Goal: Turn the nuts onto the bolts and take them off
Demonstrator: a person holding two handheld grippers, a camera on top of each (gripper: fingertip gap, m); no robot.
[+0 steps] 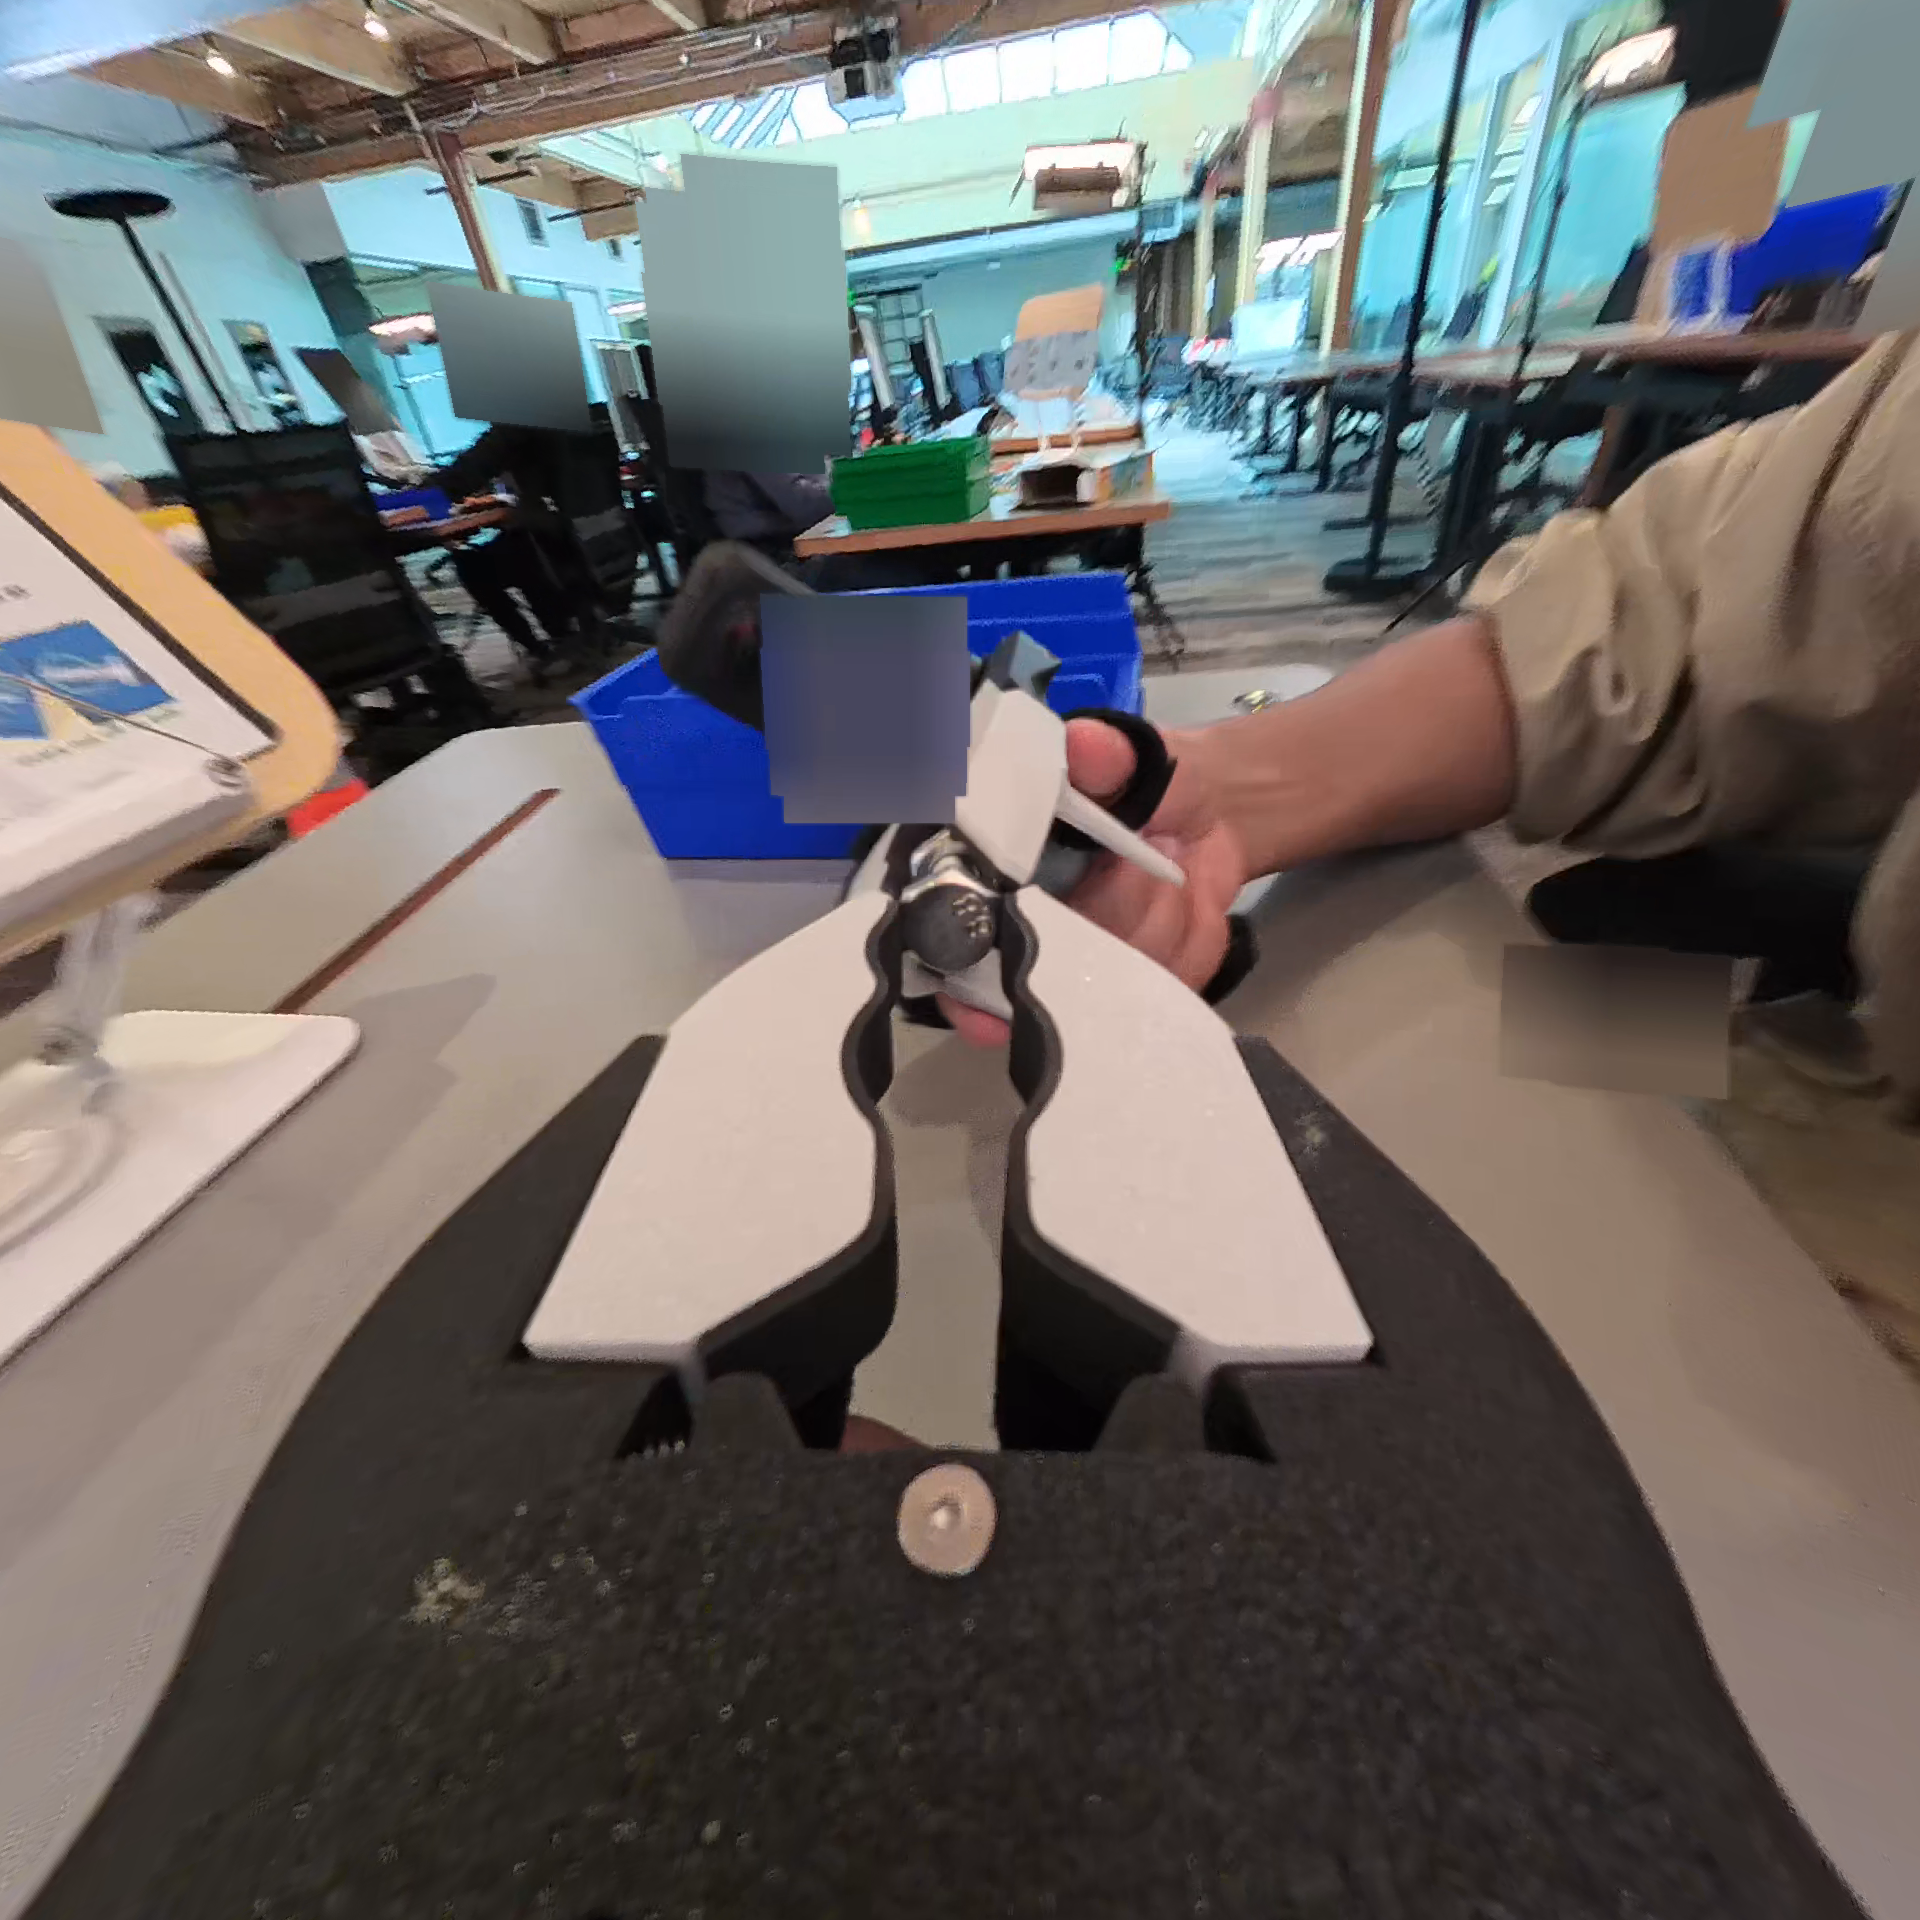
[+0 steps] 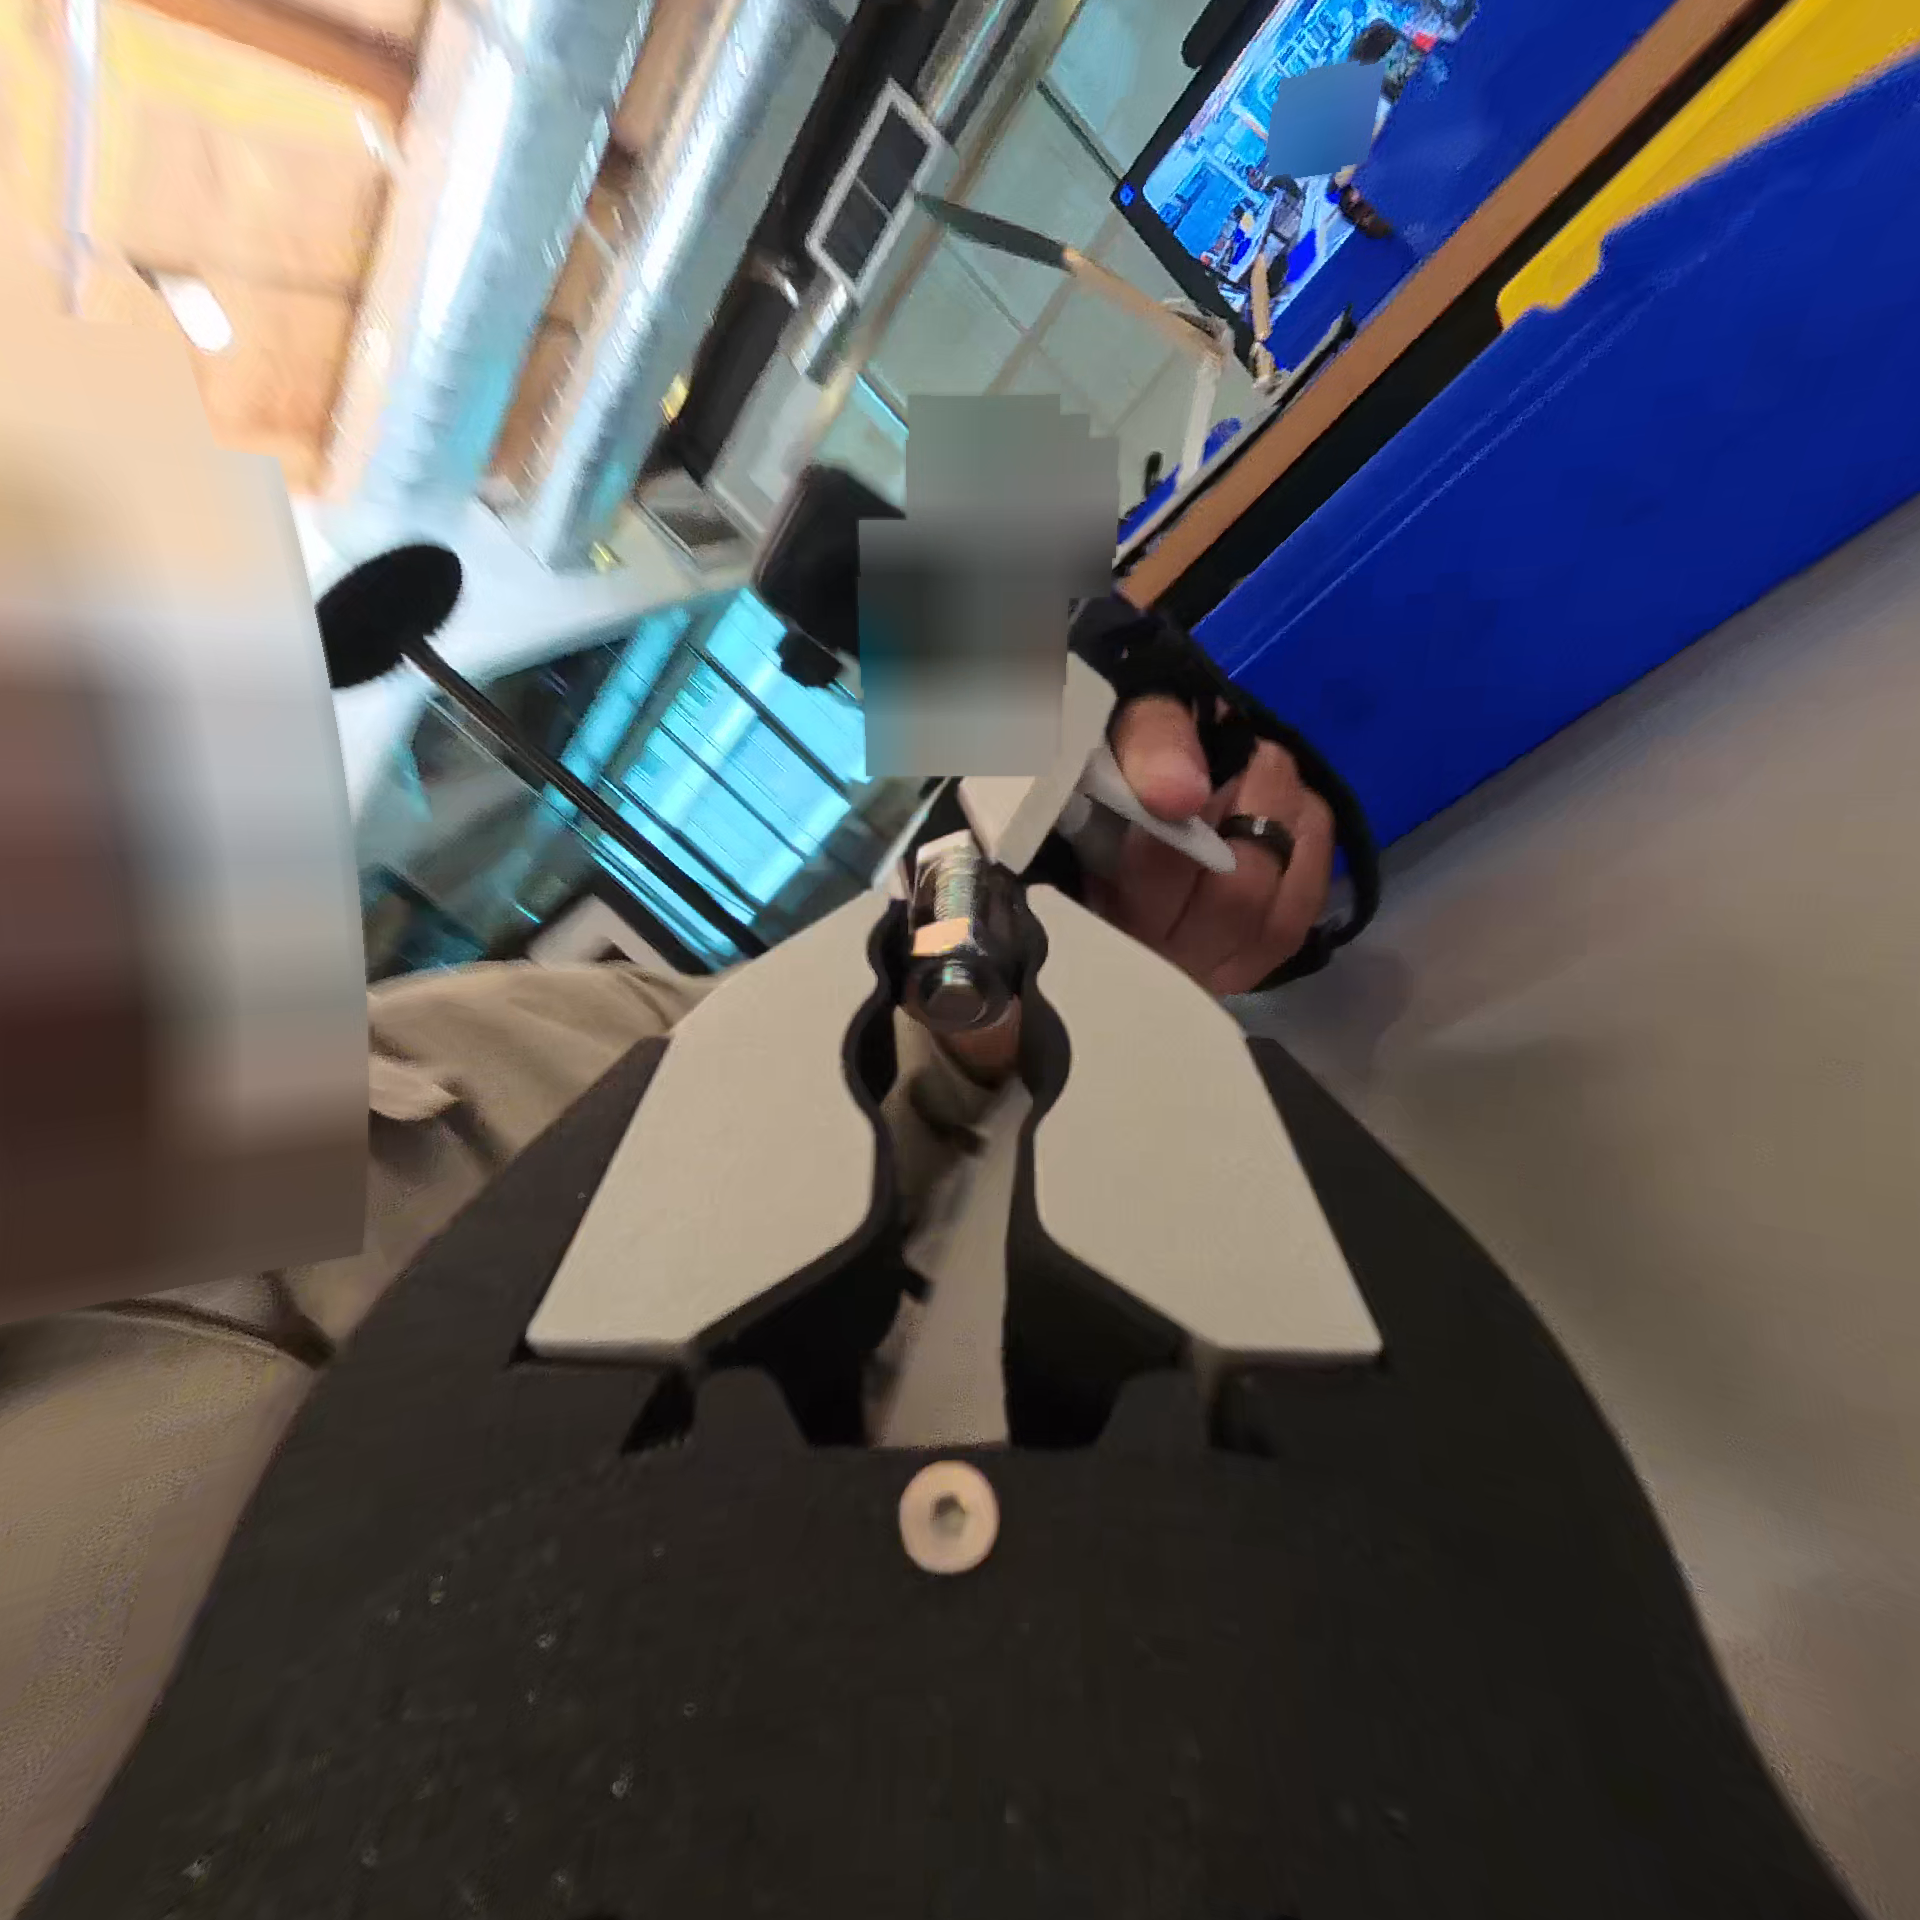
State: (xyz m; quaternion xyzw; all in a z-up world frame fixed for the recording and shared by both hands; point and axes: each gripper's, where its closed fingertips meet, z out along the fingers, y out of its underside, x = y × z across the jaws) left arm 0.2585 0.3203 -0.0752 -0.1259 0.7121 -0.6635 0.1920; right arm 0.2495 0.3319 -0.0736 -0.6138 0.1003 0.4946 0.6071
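Observation:
In the left wrist view my left gripper (image 1: 951, 920) is shut on the head of a steel bolt (image 1: 954, 928), held above the grey table (image 1: 499, 935). The bolt's shank points away from the camera into my right gripper (image 1: 1013, 769), which a hand (image 1: 1174, 831) holds facing mine. In the right wrist view my right gripper (image 2: 951, 940) is shut on a hex nut (image 2: 935, 942) threaded on that bolt (image 2: 951, 1000). The bolt's threaded end sticks out toward the camera. The left gripper (image 2: 1029, 810) shows just beyond, held by a gloved hand (image 2: 1236, 862).
A blue bin (image 1: 686, 769) stands on the table behind the grippers and also shows in the right wrist view (image 2: 1558, 623). A framed sheet on a white stand (image 1: 125, 727) stands at the left. A beige sleeve (image 1: 1662, 644) comes in from the right. People sit at desks behind.

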